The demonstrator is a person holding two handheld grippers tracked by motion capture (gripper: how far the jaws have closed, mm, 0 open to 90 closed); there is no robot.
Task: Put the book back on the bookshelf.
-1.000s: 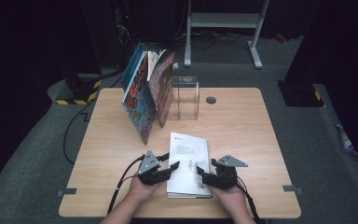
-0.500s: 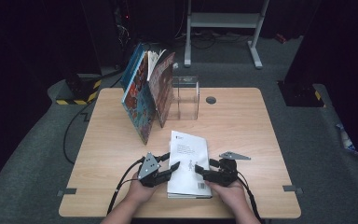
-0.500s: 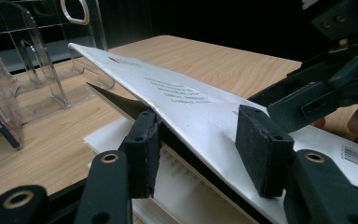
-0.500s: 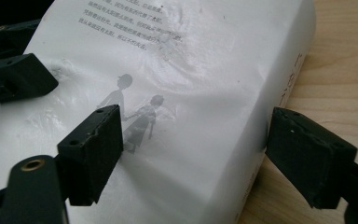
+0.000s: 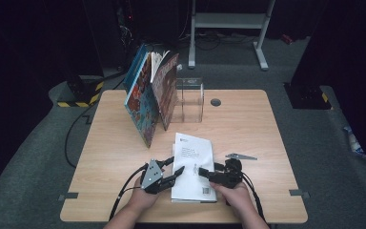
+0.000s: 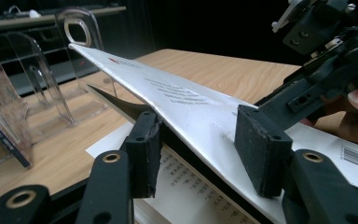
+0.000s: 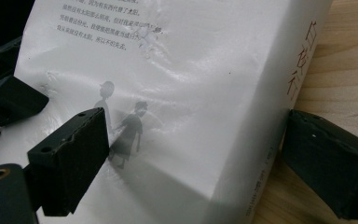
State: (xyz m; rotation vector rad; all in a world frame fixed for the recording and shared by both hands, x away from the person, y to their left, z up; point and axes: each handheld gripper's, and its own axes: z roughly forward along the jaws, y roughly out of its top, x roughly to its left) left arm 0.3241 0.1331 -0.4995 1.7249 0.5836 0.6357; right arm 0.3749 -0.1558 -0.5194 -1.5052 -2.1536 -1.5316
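Observation:
A white paperback [image 5: 193, 155] lies on the wooden table [image 5: 248, 124], near its front edge. My left gripper [image 5: 176, 165] is at the book's left edge. In the left gripper view the front cover [image 6: 186, 100] is lifted off the printed pages [image 6: 186, 191] and runs between the wide-apart jaws of the left gripper [image 6: 200, 144]. It rests on the lower pad [image 6: 144, 149] and is not pinched. My right gripper [image 5: 204, 172] straddles the spine side of the book [image 7: 191, 84]. The right gripper [image 7: 193, 158] has just been opening, with one pad over the cover and the other beside the spine.
Colourful picture books [image 5: 150, 102] lean in a row at the back left, next to a clear acrylic stand [image 5: 190, 98]. A grey three-cornered plate [image 5: 240, 156] lies loose on the table right of the paperback. A round cable hole [image 5: 215, 102] sits further back.
The right hand shifted left onto the paperback, and the grey plate stayed behind on the table. The right jaws spread wider. The left gripper kept its place under the cover.

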